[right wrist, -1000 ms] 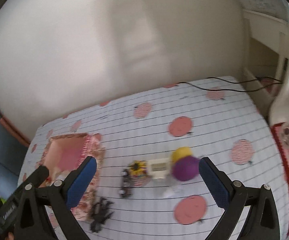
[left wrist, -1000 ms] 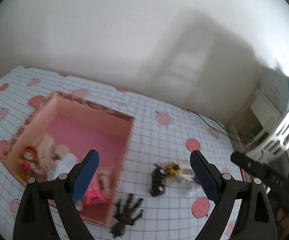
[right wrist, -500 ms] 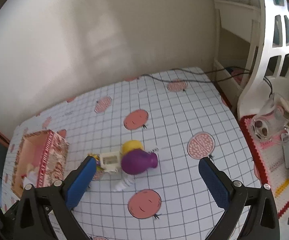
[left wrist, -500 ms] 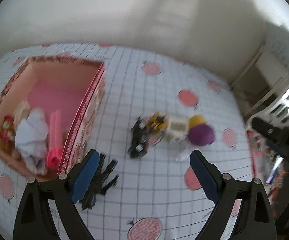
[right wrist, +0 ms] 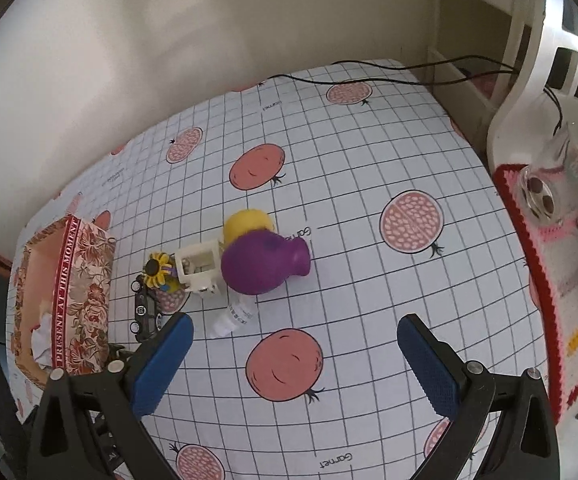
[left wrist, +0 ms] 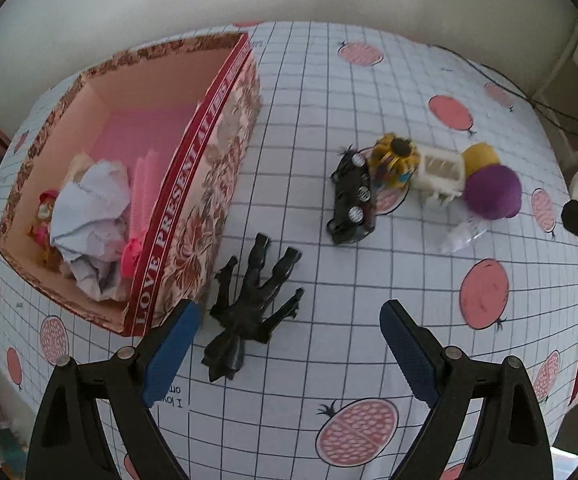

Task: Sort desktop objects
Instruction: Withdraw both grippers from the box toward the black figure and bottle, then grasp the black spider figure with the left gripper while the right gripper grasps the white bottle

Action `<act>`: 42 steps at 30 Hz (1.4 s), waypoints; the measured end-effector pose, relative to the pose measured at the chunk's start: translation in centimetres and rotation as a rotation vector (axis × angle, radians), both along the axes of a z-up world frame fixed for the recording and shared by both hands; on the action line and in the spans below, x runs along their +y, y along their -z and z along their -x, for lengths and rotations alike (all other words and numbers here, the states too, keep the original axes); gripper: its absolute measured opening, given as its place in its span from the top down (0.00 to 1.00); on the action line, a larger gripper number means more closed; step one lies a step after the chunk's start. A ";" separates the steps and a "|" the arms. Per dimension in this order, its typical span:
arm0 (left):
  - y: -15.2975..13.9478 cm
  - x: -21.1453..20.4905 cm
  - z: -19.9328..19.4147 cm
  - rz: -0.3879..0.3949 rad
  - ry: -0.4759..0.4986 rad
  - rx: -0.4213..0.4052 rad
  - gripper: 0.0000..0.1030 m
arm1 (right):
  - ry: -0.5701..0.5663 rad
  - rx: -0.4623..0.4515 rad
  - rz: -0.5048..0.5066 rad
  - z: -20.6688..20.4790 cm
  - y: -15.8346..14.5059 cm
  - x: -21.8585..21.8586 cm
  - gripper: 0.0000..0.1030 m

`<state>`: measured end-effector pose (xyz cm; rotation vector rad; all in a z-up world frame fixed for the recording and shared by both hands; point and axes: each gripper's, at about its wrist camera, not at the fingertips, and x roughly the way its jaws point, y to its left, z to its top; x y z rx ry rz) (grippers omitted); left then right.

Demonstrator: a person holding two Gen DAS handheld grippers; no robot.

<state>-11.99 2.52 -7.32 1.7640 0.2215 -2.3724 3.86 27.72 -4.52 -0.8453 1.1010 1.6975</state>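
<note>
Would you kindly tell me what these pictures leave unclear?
- Left wrist view: things in the box under the crumpled paper.
- Right wrist view: black figure, hidden behind the left finger of the right hand-held gripper.
- Both views: small clear bottle, label too small to read.

grid-and-pomegranate tablecloth [left wrist: 329, 92] under floral box [left wrist: 193, 216], black horse [left wrist: 253, 300], toy car [left wrist: 353, 200], purple vase [right wrist: 261, 266]

Your left gripper [left wrist: 289, 344] and right gripper [right wrist: 295, 354] had black frames, blue ribbed pads [left wrist: 171, 354], and silver screws.
</note>
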 end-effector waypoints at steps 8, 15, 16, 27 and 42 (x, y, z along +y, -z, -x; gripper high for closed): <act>0.7 -0.2 -0.4 0.018 0.026 -0.037 0.13 | -0.047 0.049 0.009 2.4 1.0 0.0 0.00; 2.0 -1.0 -0.3 0.016 0.039 -0.096 0.22 | -0.049 0.024 0.058 4.0 3.7 0.1 0.01; 2.0 -1.2 -0.3 0.015 0.038 -0.101 0.28 | -0.042 0.022 0.062 4.1 4.0 0.2 0.01; 3.5 -2.2 -0.2 -0.013 0.053 -0.166 0.30 | -0.018 0.069 0.089 5.4 5.9 0.7 0.25; 3.8 -3.2 0.2 -0.067 0.067 -0.185 0.36 | -0.029 -0.002 0.066 6.8 7.0 0.2 0.53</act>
